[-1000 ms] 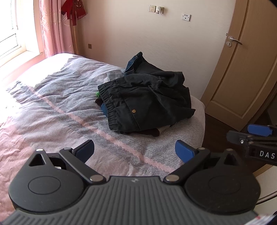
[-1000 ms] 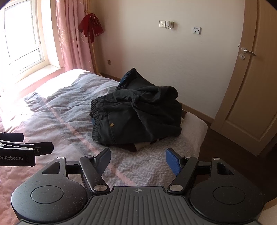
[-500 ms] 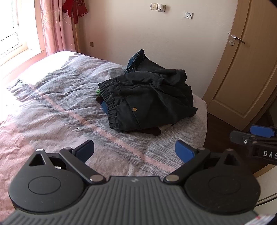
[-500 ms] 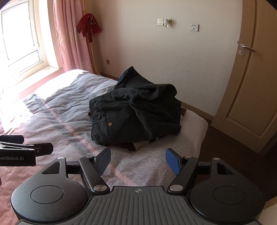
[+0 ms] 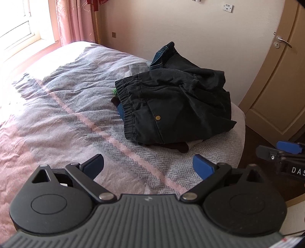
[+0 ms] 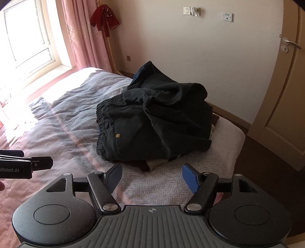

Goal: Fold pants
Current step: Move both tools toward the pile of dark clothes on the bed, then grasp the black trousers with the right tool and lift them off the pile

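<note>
With the dark pants (image 5: 175, 106) heaped crumpled on the bed's (image 5: 63, 106) far right corner, both empty claws (image 5: 148, 166) (image 6: 152, 178) are held wide, and the elastic waistband (image 6: 100, 122) is best pinched first.

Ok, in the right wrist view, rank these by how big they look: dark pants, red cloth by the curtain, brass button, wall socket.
1. dark pants
2. red cloth
3. wall socket
4. brass button
The socket is farther off, so that ranking is unsure.
</note>
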Action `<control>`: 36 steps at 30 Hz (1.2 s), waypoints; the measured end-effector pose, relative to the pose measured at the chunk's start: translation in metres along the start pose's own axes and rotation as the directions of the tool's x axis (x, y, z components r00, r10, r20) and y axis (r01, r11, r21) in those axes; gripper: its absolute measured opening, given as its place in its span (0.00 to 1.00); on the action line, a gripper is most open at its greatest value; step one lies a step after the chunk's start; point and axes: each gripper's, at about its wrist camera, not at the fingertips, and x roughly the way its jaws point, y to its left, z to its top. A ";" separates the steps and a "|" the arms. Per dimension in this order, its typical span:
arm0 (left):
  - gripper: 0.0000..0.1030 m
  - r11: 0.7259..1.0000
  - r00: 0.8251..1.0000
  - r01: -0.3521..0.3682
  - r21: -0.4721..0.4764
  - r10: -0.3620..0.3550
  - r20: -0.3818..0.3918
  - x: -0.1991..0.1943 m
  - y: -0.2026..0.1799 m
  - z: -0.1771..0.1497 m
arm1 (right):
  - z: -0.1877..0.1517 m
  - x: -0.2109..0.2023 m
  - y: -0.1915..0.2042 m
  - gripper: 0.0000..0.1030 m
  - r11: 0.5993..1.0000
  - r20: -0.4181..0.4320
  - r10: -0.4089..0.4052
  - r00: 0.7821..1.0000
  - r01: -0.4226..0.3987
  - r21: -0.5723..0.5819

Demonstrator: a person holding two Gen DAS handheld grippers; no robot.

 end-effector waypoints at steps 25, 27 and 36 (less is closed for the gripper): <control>0.95 0.992 0.993 -0.078 -0.097 0.068 -0.096 0.220 -0.016 0.128 | 0.105 0.233 -0.022 0.65 0.920 0.018 0.025 1.000 -0.016 -0.391; 0.95 0.992 0.992 -0.081 -0.101 0.070 -0.102 0.232 -0.012 0.134 | 0.103 0.244 -0.015 0.65 0.895 0.015 0.046 0.999 -0.034 -0.445; 0.94 0.990 0.989 -0.089 -0.110 0.075 -0.125 0.256 0.002 0.143 | 0.100 0.291 -0.009 0.22 0.883 -0.011 -0.001 1.000 -0.005 -0.469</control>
